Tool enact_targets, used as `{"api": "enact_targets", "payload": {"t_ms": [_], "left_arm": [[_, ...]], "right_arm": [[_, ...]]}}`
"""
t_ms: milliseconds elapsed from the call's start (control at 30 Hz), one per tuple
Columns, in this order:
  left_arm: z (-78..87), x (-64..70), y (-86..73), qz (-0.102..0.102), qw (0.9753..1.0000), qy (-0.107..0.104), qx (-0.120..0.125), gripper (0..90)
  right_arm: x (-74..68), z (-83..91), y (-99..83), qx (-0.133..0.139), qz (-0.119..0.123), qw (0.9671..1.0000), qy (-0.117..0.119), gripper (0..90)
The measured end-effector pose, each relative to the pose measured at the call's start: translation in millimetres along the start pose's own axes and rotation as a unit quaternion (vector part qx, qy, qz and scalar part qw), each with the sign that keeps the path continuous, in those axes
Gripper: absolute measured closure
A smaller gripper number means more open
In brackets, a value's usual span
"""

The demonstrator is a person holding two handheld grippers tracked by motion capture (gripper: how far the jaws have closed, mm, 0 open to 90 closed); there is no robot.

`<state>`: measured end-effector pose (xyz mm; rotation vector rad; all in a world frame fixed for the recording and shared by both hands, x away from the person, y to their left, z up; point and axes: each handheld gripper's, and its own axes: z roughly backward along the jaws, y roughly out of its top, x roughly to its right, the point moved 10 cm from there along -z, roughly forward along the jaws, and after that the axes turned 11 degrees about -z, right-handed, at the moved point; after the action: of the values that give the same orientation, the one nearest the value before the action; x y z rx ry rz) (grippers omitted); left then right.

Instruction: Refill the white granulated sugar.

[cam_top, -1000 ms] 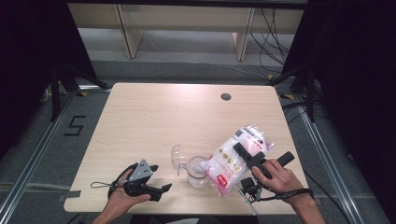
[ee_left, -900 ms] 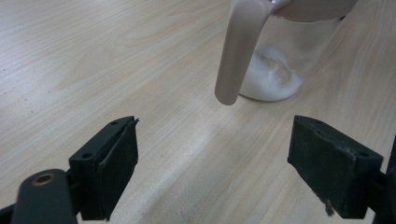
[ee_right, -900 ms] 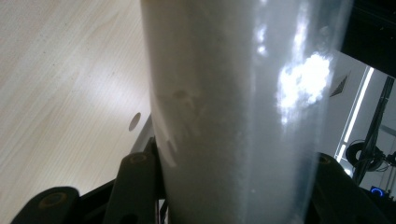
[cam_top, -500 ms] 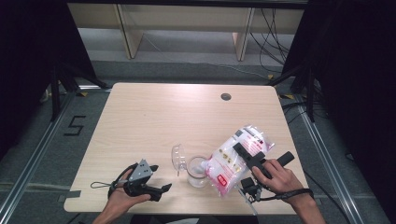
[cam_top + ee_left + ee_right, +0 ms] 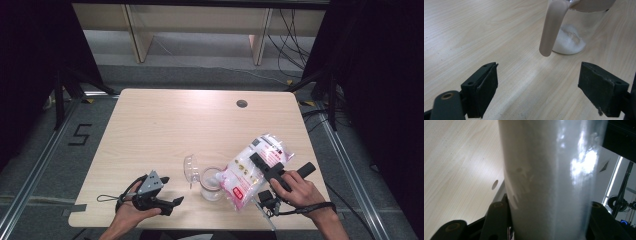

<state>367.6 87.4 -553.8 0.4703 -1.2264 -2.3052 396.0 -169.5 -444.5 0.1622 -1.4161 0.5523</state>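
Right gripper point(image 5: 267, 169) clamps the bag point(image 5: 250, 170), tilted mouth-down over the jar point(image 5: 211, 183). Left gripper point(image 5: 170, 202) sits wide open, just left of the jar.

A lab recording bay.
Bare wooden table point(image 5: 165, 130), black curtains point(image 5: 380, 75), loose cables point(image 5: 292, 30), floor marker tape point(image 5: 80, 135).

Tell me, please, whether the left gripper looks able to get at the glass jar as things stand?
Probably yes: the left gripper is open and pointed at the glass jar, with bare table between them. The jar's hanging lid sits in front, though.
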Motion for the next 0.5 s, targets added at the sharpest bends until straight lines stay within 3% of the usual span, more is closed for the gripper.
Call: {"api": "enact_targets", "payload": {"t_ms": [267, 333, 400, 500], "left_arm": [[0.0, 0.2, 0.0, 0.0, 1.0, 0.0, 0.0, 15.5], [0.0, 0.0, 0.0, 0.0, 1.0, 0.0, 0.0, 15.5], [0.2, 0.0, 0.1, 0.0, 1.0, 0.0, 0.0, 15.5], [0.2, -0.2, 0.1, 0.0, 1.0, 0.001, 0.0, 15.5]], "right_arm": [[0.0, 0.5, -0.1, -0.002, 0.003, 1.0, 0.003, 57.6], [1.9, 0.2, 0.6, 0.001, 0.015, 0.9999, 0.002, 57.6], [1.0, 0.5, 1.2, 0.001, 0.004, 1.0, -0.003, 57.7], [1.5, 0.6, 1.8, 0.002, 0.007, 1.0, -0.002, 57.7]]}}
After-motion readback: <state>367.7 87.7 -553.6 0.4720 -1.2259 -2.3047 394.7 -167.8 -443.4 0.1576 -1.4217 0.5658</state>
